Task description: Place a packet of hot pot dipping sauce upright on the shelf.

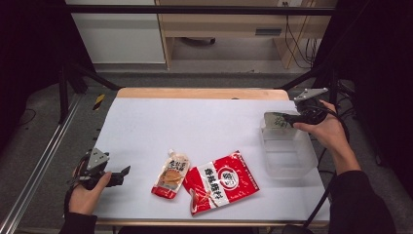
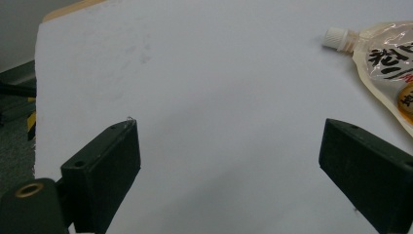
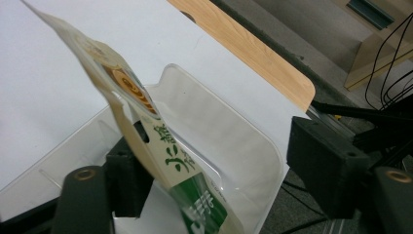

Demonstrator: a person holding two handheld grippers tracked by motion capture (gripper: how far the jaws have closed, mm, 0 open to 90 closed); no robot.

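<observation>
The right gripper [image 1: 287, 118] is held over the far end of a clear plastic bin [image 1: 287, 155] at the right side of the surface [image 1: 195, 124]. Its jaws stand well apart. A green-and-white packet [image 3: 160, 156] hangs between them, tilted, its lower end inside the bin. In the right gripper view the packet lies against the left jaw and is clear of the right jaw, so the pads are not clamping it. Whether the packet still catches on the left jaw or already rests on the bin cannot be settled from this angle. In the high view the same packet [image 1: 276, 120] appears at the bin's far rim, just ahead of the gripper.

The left gripper [image 1: 122, 173] is held low at the near left edge of the surface, jaws wide apart with nothing between them. In its own view only bare white covering lies ahead.

Two items lie flat near the front centre of the surface: a spouted pouch [image 1: 171, 174] with a white cap, and a red packet [image 1: 221, 181] just beside it on the right, the two apparently touching at their near edges. Both are well apart from the bin.
</observation>
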